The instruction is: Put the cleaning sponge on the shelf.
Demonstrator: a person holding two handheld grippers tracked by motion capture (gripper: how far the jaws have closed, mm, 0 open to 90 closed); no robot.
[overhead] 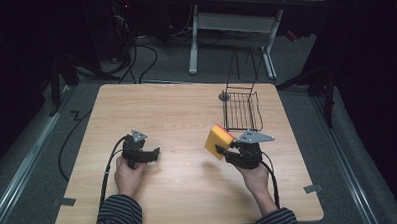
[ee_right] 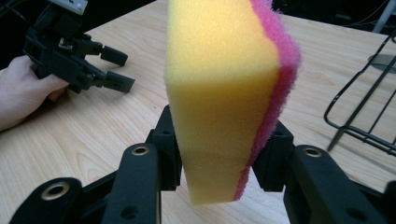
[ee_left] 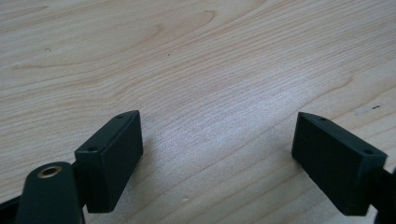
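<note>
A yellow sponge (overhead: 218, 140) with a pink scouring side is held above the table, squeezed between the jaws of my right gripper (overhead: 227, 152). In the right gripper view the sponge (ee_right: 224, 88) stands upright, with the gripper (ee_right: 219, 154) shut on its lower part. My left gripper (overhead: 155, 153) rests low at the table's left, held by a hand, its jaws wide apart. In the left gripper view the left gripper (ee_left: 217, 154) has only bare wood between its two black pads (ee_left: 112, 158). The same left gripper (ee_right: 114, 70) appears at the upper left of the right gripper view.
A black wire rack (overhead: 242, 110) stands on the wooden table (overhead: 176, 108) just beyond my right gripper, its edge (ee_right: 359, 112) close on the right in the right gripper view. A small grey disc (overhead: 224, 96) lies by the rack's far left corner. Cables and a desk frame sit on the floor behind.
</note>
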